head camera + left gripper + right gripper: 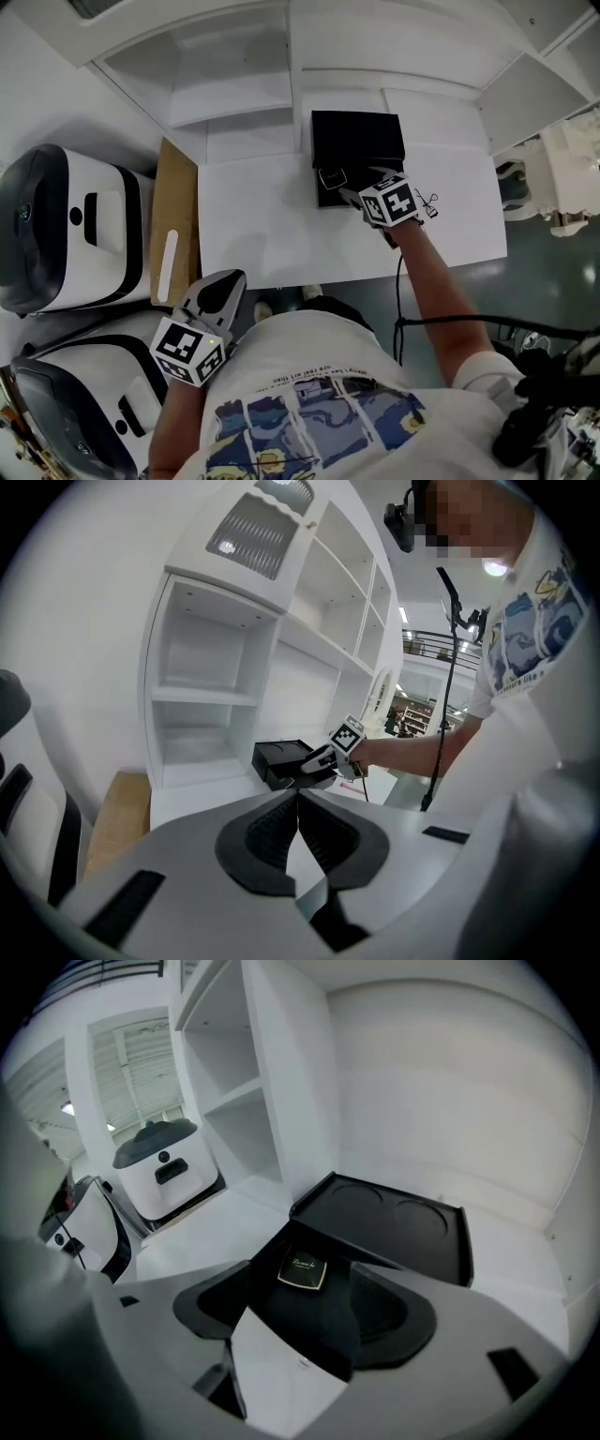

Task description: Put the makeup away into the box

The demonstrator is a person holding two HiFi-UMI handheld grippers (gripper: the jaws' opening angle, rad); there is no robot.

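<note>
An open black box (356,142) stands on the white table (262,234) near the shelf unit. In the right gripper view it is a black tray with two round hollows (398,1227). My right gripper (332,186) is at the box's front edge, shut on a black makeup compact (302,1270) with a gold-edged square label. The compact (330,177) hangs just over the box's near left corner. My left gripper (223,284) is held low, off the table's near edge by the person's body. Its jaws are shut with nothing between them (298,803).
Two white and black machines (66,225) stand at the left beside a brown board (173,225). White open shelves (234,75) rise behind the table. A small black wire piece (427,202) lies right of the right gripper. A cable (469,323) runs along the right arm.
</note>
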